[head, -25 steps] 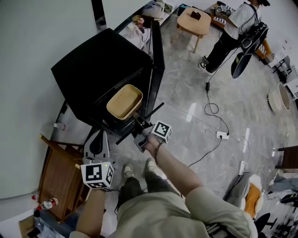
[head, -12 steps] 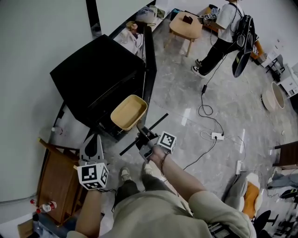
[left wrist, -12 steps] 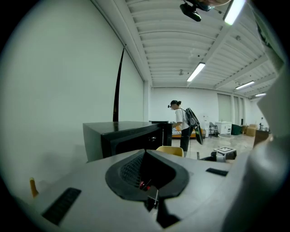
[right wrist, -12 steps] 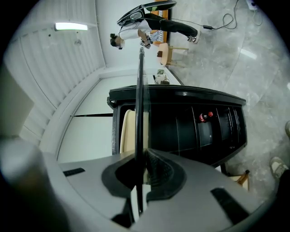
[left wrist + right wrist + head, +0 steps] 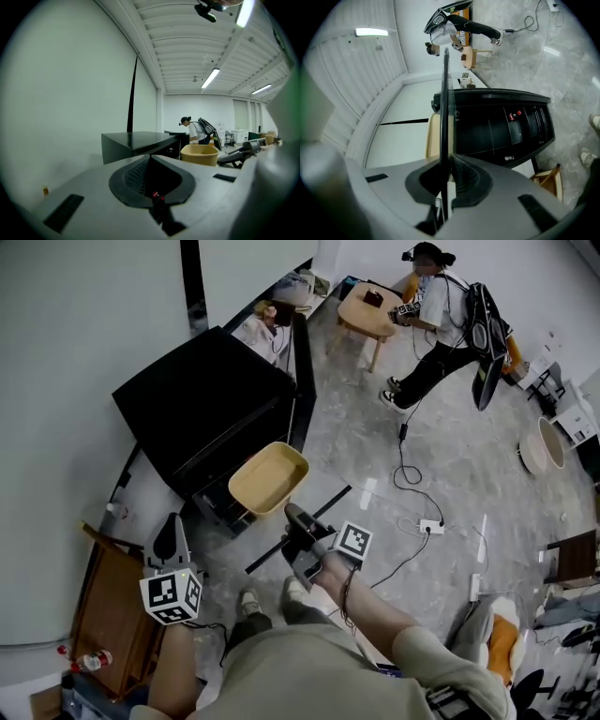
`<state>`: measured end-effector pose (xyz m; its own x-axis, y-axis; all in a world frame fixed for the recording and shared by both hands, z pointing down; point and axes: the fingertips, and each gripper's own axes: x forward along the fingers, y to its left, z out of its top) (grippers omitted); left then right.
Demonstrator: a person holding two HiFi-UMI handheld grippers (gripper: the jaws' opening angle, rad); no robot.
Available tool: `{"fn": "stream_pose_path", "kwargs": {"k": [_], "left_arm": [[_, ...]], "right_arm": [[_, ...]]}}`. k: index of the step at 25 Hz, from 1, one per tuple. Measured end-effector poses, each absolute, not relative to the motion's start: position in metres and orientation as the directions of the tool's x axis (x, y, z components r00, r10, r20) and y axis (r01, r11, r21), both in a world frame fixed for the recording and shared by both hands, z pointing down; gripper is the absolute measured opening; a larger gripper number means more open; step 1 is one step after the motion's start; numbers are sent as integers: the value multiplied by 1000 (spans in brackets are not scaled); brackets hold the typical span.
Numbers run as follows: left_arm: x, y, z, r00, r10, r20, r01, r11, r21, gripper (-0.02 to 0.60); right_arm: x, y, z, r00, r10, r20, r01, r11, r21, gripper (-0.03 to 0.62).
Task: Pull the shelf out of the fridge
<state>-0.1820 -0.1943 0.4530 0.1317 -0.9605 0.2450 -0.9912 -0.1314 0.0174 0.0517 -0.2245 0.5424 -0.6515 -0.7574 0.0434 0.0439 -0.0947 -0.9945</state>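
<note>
While the right gripper (image 5: 292, 514) grips the front edge of the shelf (image 5: 334, 499) in the head view, the shelf juts out level in front of the black fridge (image 5: 202, 413), whose door (image 5: 301, 371) stands open. 1 tan tub (image 5: 269, 478) sits on the shelf, just in front of the fridge's open face. Whether the shelf's rear edge is inside the fridge cannot be told from here. The left gripper (image 5: 171, 521) hangs to the left, well apart from the shelf, beside a wooden chair (image 5: 108, 606). Across the floor a cable (image 5: 412, 479) trails toward a person (image 5: 436, 315) bent over a small wooden table (image 5: 367, 310).

From the left gripper view, the left gripper (image 5: 150, 158) has its 2 jaws together with nothing between them. Ahead are the fridge (image 5: 136, 143), the tub (image 5: 199, 154) to its right and the person (image 5: 194, 131) far behind.

The right gripper view is rolled onto its side. Its gripper (image 5: 446, 164) has both jaws clamped on the thin dark edge of the shelf (image 5: 444, 117), which runs straight away from the camera. The tub (image 5: 433, 136) lies against 1 face of the shelf, and the fridge (image 5: 501, 126) fills the space beyond.
</note>
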Motion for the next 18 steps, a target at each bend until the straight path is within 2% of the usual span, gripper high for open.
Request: {"fn": "stream_pose_path", "kwargs": {"k": [6, 18], "left_arm": [[-194, -191, 439, 115, -970, 216, -991, -127, -44, 8], [-210, -181, 371, 126, -987, 96, -992, -126, 0, 8]], "right_arm": [[52, -223, 483, -658, -753, 4, 37, -37, -999, 5], [33, -228, 352, -661, -738, -136, 83, 108, -991, 5]]}}
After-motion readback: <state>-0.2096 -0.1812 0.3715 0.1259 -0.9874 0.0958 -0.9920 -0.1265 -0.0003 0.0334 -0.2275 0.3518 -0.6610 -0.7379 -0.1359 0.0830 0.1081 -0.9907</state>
